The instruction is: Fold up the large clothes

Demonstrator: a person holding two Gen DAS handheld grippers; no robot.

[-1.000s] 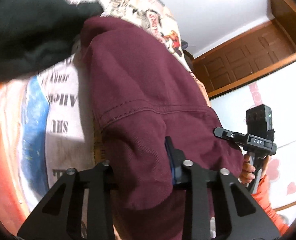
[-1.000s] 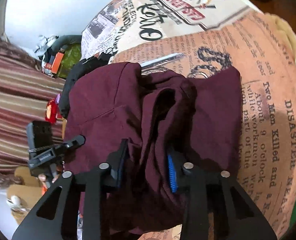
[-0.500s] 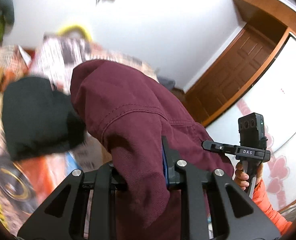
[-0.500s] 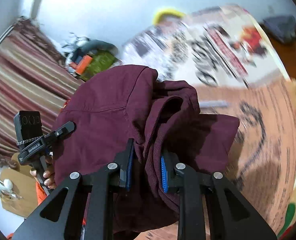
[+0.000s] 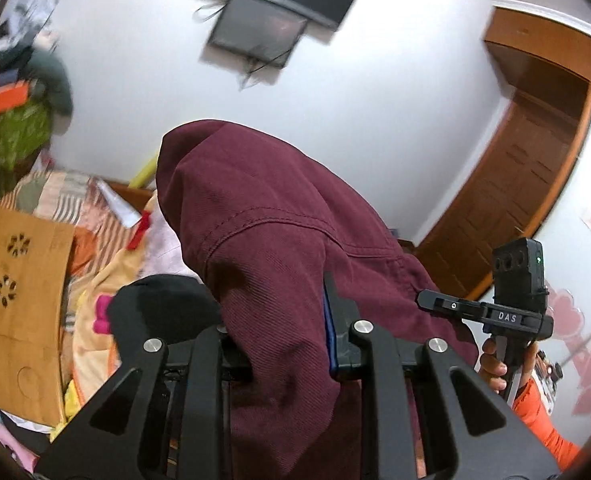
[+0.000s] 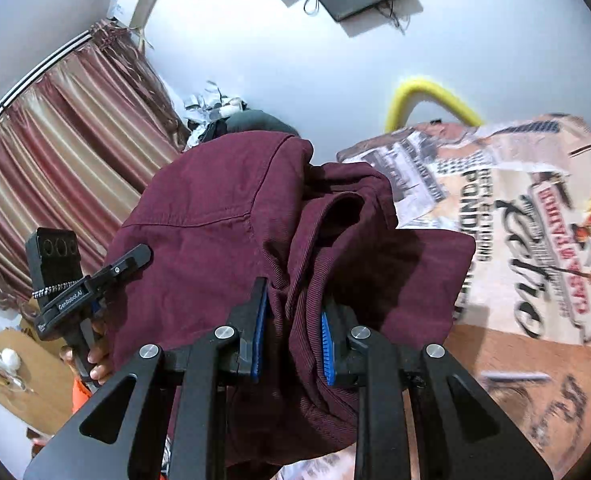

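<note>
Left claw (image 5: 283, 344) and right claw (image 6: 293, 340) nearly closed, each pinching maroon garment (image 5: 279, 240) bunched mid-air above bed (image 6: 535, 220) at 3 o'clock (judged: keep both level, pull taut).

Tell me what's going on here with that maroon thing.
A person holds a gripper in each hand, and both are clamped on one maroon garment. The left gripper pinches a thick fold of it; the right gripper pinches a bunched edge. The garment hangs between them, lifted above the bed's newspaper-print cover. A black garment lies on the bed below. No fold is laid down yet.
</note>
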